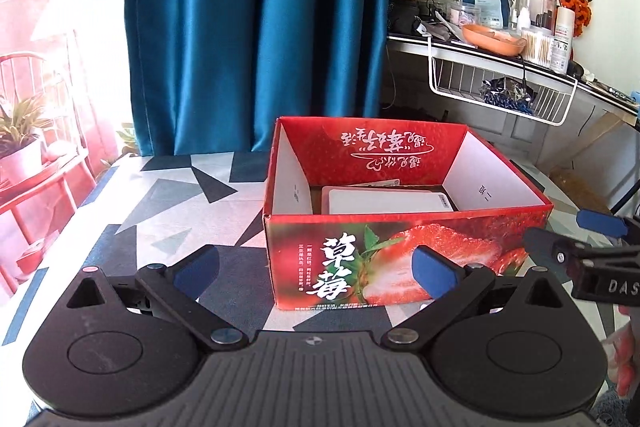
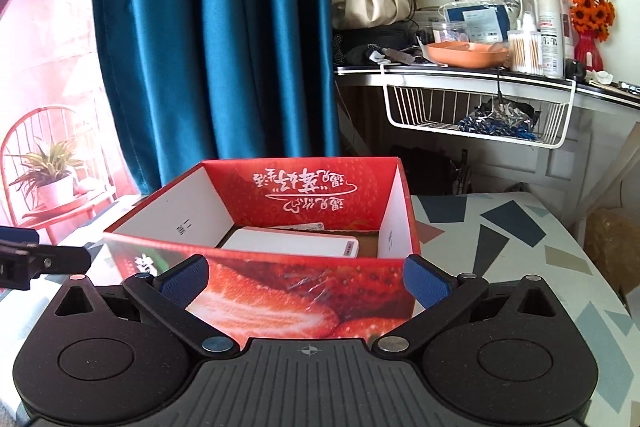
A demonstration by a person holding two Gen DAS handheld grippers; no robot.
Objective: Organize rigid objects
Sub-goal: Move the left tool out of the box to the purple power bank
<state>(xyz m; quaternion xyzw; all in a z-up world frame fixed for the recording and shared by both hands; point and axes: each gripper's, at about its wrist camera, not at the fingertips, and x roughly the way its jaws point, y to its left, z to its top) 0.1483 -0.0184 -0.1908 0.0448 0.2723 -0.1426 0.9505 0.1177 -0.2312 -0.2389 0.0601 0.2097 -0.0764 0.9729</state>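
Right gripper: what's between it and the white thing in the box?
Only the strawberry box's front wall, seen in the right wrist view, separates the right gripper from the white case.

Flat white rectangular item [image 1: 386, 202] half hidden behind near wall of red strawberry-printed cardboard box [image 1: 400, 259]; paper slip [image 2: 308, 226] behind it mostly covered; small side-wall print illegible.

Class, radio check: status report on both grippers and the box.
Left gripper open, empty. Right gripper open, empty. White flat item inside strawberry box. Nothing blocking.
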